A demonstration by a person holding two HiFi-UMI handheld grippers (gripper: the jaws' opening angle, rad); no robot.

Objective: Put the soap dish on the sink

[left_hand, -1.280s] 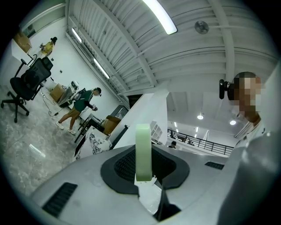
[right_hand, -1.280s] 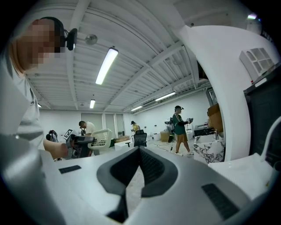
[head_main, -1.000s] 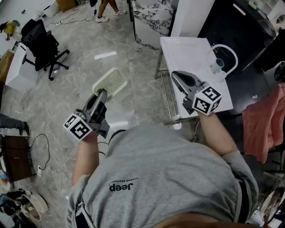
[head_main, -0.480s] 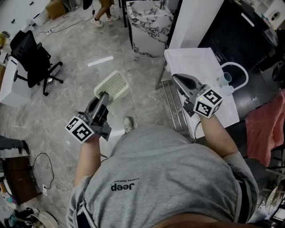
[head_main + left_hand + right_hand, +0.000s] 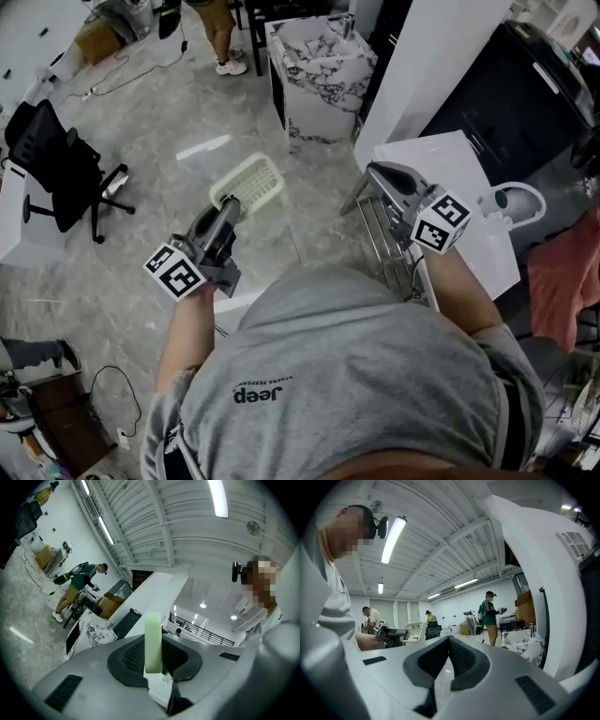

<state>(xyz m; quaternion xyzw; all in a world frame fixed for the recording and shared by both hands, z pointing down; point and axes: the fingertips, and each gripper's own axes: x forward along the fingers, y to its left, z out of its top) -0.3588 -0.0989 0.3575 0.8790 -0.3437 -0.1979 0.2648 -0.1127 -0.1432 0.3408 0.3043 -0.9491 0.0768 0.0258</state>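
The soap dish (image 5: 249, 182) is a pale cream slotted tray, held out over the grey floor with my left gripper (image 5: 232, 204) shut on its near rim. In the left gripper view the soap dish (image 5: 153, 641) stands edge-on between the pads of the left gripper (image 5: 154, 663). The marble sink (image 5: 319, 47) stands ahead at the top centre; it also shows as the marble sink (image 5: 93, 630) and the marble sink (image 5: 525, 646). My right gripper (image 5: 375, 169) hangs over the white table's corner, shut and empty. The right gripper (image 5: 449, 641) has its pads together.
A white table (image 5: 459, 178) with a white jug (image 5: 511, 202) is at the right, a wire rack (image 5: 384, 234) beside it. A black office chair (image 5: 47, 159) stands at the left. A person (image 5: 211, 19) stands near the sink. A pink cloth (image 5: 562, 272) hangs at far right.
The wearer has walked forward: the marble sink has come closer and the chair and table have slid down the frame. The left gripper still holds the soap dish.
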